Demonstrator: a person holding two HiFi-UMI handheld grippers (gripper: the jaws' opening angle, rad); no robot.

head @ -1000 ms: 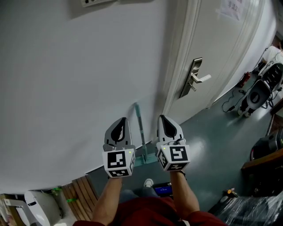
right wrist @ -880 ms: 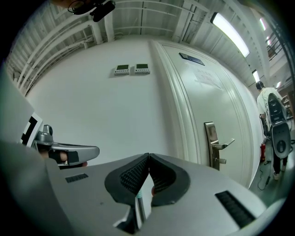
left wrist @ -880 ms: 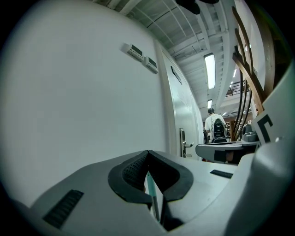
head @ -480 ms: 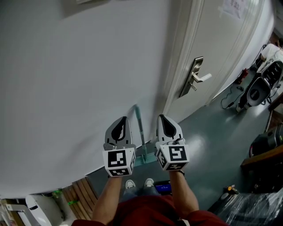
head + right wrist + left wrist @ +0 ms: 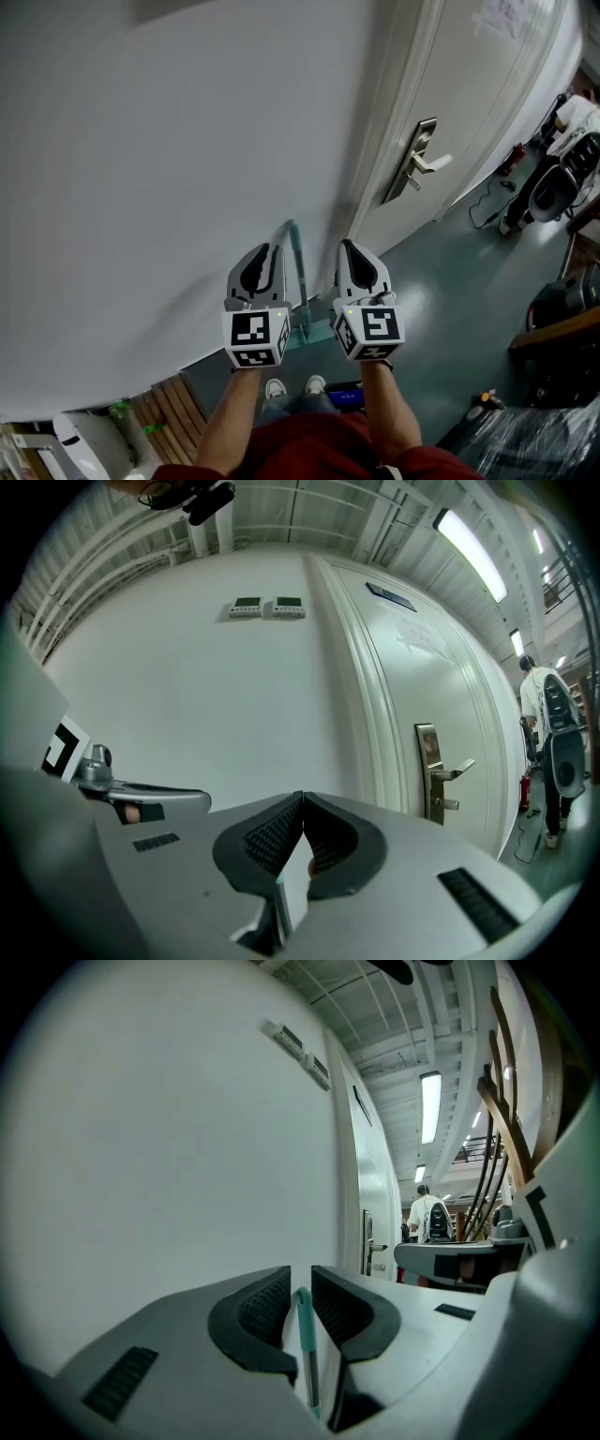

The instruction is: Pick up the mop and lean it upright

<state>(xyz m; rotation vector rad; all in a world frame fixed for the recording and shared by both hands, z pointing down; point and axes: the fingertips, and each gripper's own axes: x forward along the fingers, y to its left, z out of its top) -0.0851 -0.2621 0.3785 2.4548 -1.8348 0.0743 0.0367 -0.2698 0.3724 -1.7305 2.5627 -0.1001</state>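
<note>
The mop stands upright, its thin teal handle [image 5: 296, 261] leaning on the white wall [image 5: 141, 187] and its teal head [image 5: 302, 336] on the floor. My left gripper [image 5: 266, 249] is just left of the handle and my right gripper [image 5: 349, 246] just right of it, both pointing at the wall. In the left gripper view the jaws [image 5: 301, 1274] are opening. The handle [image 5: 306, 1344] shows in their narrow gap with neither pad pressing on it. In the right gripper view the jaw tips [image 5: 303, 799] meet, and a teal sliver of the handle [image 5: 278, 892] shows below them.
A white door with a metal lever handle [image 5: 419, 164] is right of the mop. Machines and cables [image 5: 548, 187] stand on the grey floor at far right. Wooden slats [image 5: 173, 408] and a white device [image 5: 80, 445] lie at lower left. A person [image 5: 429, 1218] stands far off.
Both grippers have stayed on either side of the handle, shifting only slightly. The mop has kept leaning on the wall. The person's shoes have come into view below.
</note>
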